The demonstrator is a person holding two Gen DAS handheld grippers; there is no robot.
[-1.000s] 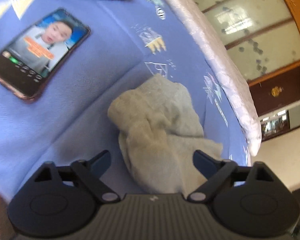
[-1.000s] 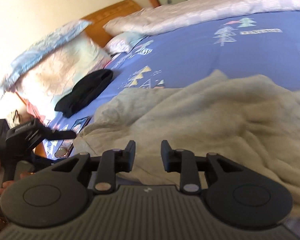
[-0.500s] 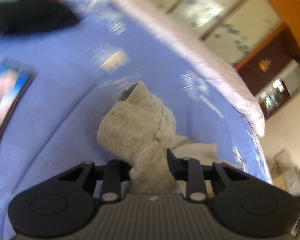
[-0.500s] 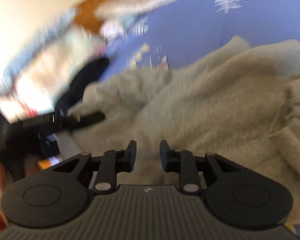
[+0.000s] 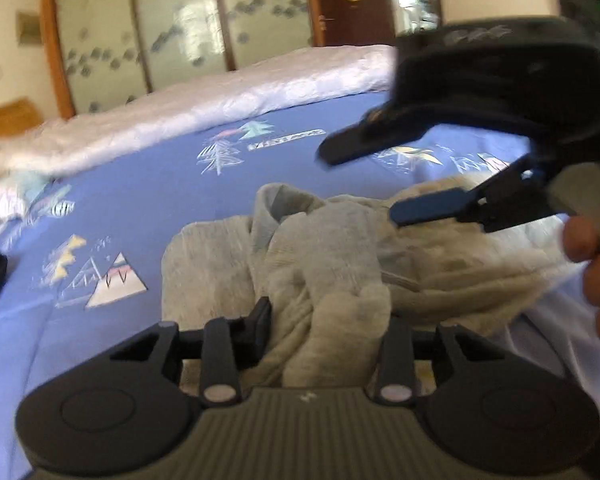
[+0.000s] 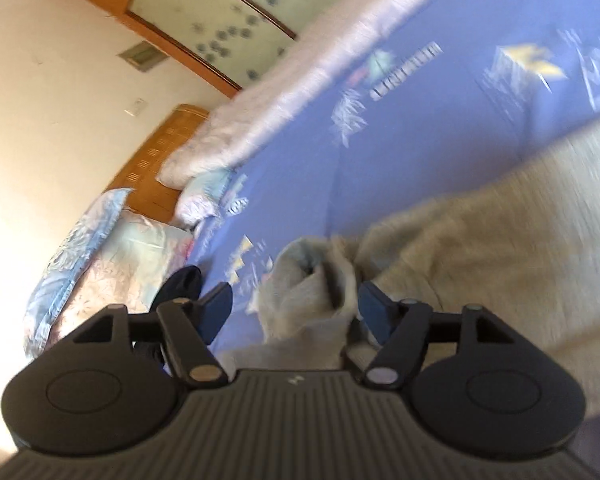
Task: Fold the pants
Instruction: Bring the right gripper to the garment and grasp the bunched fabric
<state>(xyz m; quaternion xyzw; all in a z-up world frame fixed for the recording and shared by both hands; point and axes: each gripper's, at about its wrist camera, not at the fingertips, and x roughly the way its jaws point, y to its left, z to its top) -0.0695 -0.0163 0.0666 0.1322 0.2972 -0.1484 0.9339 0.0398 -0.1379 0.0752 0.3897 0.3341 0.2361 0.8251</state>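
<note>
Grey pants (image 5: 340, 248) lie crumpled on a blue printed bedsheet (image 5: 148, 196). My left gripper (image 5: 328, 316) has a raised bunch of the pants filling the gap between its fingers. Its jaws are opening, and the right finger is hidden behind the cloth. My right gripper (image 5: 360, 186) hovers over the pants at the upper right in the left wrist view, a person's fingers (image 5: 588, 248) on its handle. In the right wrist view the right gripper (image 6: 294, 296) is opening wide. A rolled cuff of the pants (image 6: 312, 280) stands between its fingers, against the right one only.
A white quilt (image 5: 180, 120) runs along the far side of the bed. Pillows (image 6: 112, 248) and a wooden headboard (image 6: 160, 160) are at its head. A black garment (image 6: 184, 280) lies near the pillows. Wardrobe doors (image 5: 180, 28) stand behind the bed.
My left gripper closed on the pants' end and carried it across the bed toward the right gripper while rolling; the phone left its view. The right gripper swung sideways and opened wide.
</note>
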